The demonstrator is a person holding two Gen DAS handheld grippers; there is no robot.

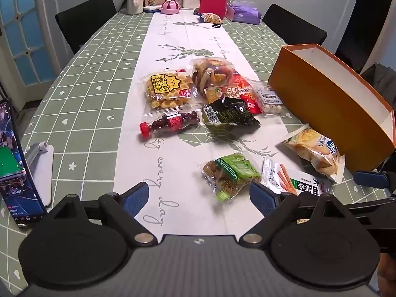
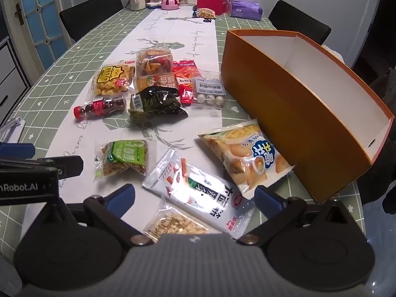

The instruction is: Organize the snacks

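Note:
Several snack packs lie on the white runner. An orange box (image 1: 329, 104) (image 2: 292, 106) stands open and empty at the right. A green raisin pack (image 1: 230, 173) (image 2: 123, 158) lies just ahead of my open, empty left gripper (image 1: 200, 198). My right gripper (image 2: 195, 198) is open and empty above a white spicy-strip pack (image 2: 198, 193) and a peanut pack (image 2: 173, 222). A yellow biscuit bag (image 2: 247, 153) (image 1: 314, 151) leans against the box. Farther off lie a waffle pack (image 1: 168, 89), a cola-bottle candy (image 1: 170, 122) and a dark green pack (image 1: 227, 112).
A phone on a stand (image 1: 14, 168) sits at the left table edge. Bottles, a pink box (image 1: 212, 1) and a purple tissue pack (image 1: 245, 12) crowd the far end. Black chairs (image 1: 84, 19) stand on both sides.

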